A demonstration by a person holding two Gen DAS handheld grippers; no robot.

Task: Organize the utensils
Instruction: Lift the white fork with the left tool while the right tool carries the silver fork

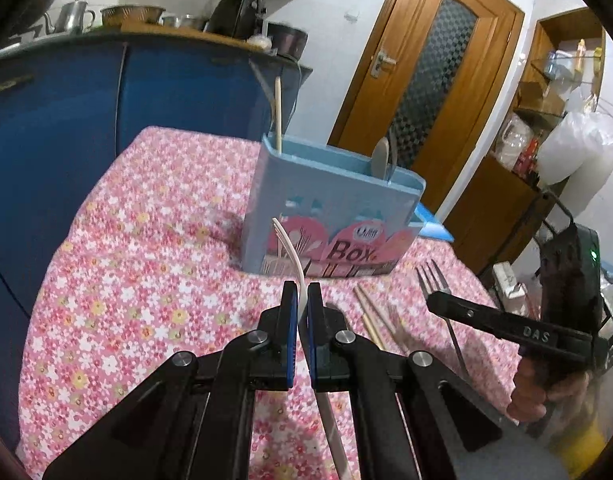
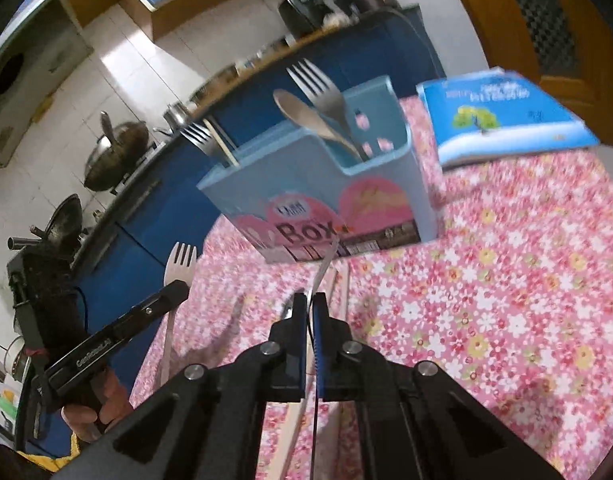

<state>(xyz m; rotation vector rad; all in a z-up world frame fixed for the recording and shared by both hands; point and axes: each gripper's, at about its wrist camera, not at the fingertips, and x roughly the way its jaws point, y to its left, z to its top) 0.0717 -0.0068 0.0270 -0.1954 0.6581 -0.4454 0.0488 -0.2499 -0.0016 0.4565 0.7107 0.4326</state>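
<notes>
A light blue utensil box (image 1: 330,200) marked "Box" stands on the flowered cloth. It holds a wooden spoon (image 2: 306,118), a metal fork (image 2: 318,88), and at its other end a chopstick (image 1: 278,112) beside another fork (image 2: 198,136). My left gripper (image 1: 302,300) is shut on a white plastic fork (image 1: 284,240), tines towards the box; in the right wrist view this left gripper (image 2: 178,288) and white fork (image 2: 180,260) appear at the left. My right gripper (image 2: 311,300) is shut on a metal fork (image 2: 326,264), seen edge-on. The left wrist view shows that right gripper (image 1: 436,300) and metal fork (image 1: 430,276) at the right.
Two wooden chopsticks (image 1: 370,316) lie on the cloth (image 1: 146,240) between the grippers, in front of the box. A blue book (image 2: 502,116) lies behind the box. Blue cabinets (image 1: 66,120) with pots stand past the table's far edge; a wooden door (image 1: 426,60) is behind.
</notes>
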